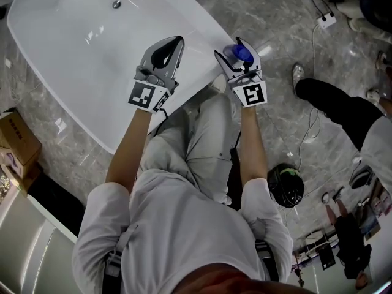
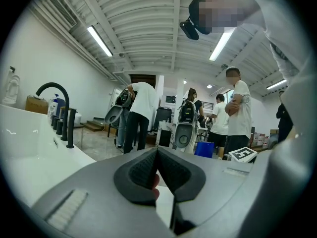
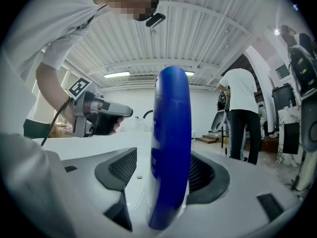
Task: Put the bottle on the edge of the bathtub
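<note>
Bottle point(image 1: 240, 54): blue and upright on the bathtub point(image 1: 79, 103) edge, parked on the white rim at the side nearest the person.
Right gripper point(image 1: 236, 51): right at that same stretch of bathtub rim, jaws spread wide. In the right gripper view the bottle point(image 3: 171, 143) rises between the two black pads, and there's a clear gap beside the pad at the view's left, so nothing is squeezed.
Left gripper point(image 1: 176, 41): over the bathtub, near the rim and just beside the bottle's spot. Its jaws point(image 2: 157, 150) are pressed tip to tip, with nothing carried between them.
Faucet point(image 2: 70, 128): black, arching up by the bathtub's rim in the left gripper view.
Floor point(image 1: 275, 17): grey marble running all round the bathtub.
</note>
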`<control>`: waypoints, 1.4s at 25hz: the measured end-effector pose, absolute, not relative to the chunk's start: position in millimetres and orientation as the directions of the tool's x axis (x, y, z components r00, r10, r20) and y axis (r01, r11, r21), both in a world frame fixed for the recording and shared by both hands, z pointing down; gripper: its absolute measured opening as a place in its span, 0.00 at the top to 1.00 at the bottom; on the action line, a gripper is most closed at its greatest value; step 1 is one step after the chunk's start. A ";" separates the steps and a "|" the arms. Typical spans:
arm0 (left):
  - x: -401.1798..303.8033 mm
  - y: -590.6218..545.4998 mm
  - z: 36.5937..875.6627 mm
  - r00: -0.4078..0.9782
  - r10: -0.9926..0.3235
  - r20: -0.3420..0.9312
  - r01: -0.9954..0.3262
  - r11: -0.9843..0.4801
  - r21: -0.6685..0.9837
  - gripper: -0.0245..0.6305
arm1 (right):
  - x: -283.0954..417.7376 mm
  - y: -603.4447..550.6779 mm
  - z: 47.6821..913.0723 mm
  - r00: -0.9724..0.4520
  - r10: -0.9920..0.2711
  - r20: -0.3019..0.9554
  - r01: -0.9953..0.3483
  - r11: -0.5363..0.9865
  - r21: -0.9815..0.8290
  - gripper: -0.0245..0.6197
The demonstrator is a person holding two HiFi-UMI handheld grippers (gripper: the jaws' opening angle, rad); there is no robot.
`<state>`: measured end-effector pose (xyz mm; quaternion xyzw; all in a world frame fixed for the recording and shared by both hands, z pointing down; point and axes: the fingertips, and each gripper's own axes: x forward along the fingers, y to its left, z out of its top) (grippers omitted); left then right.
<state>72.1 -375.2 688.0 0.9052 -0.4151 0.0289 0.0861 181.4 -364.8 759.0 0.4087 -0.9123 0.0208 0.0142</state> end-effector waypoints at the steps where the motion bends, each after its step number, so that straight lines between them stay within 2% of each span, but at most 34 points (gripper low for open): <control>1: 72.5 -374.1 685.1 0.654 -0.746 0.129 -0.757 -0.641 0.128 0.97 | 182.1 -364.7 753.3 -0.664 -0.746 0.042 -0.748 0.664 -0.027 0.52; 8: 68.9 -359.9 645.4 0.653 -0.742 0.151 -0.757 -0.646 0.099 0.97 | 187.5 -355.2 697.0 -0.647 -0.762 0.031 -0.763 0.646 -0.038 0.49; 17: 60.0 -338.0 566.8 0.670 -0.730 0.135 -0.742 -0.666 0.079 0.97 | 192.4 -335.7 606.4 -0.612 -0.791 0.020 -0.791 0.612 0.015 0.54; 23: 53.6 -320.8 513.6 0.677 -0.723 0.136 -0.734 -0.676 0.064 0.97 | 190.5 -313.1 546.7 -0.599 -0.800 0.033 -0.800 0.600 0.017 0.65; 34: 36.4 -278.8 427.3 0.683 -0.720 0.125 -0.729 -0.682 0.055 0.97 | 180.2 -265.6 444.1 -0.557 -0.830 0.021 -0.831 0.557 -0.007 0.96; 35: 33.7 -276.8 423.1 0.680 -0.723 0.123 -0.732 -0.678 0.062 0.97 | 178.4 -263.9 436.1 -0.556 -0.831 0.022 -0.831 0.556 -0.003 0.96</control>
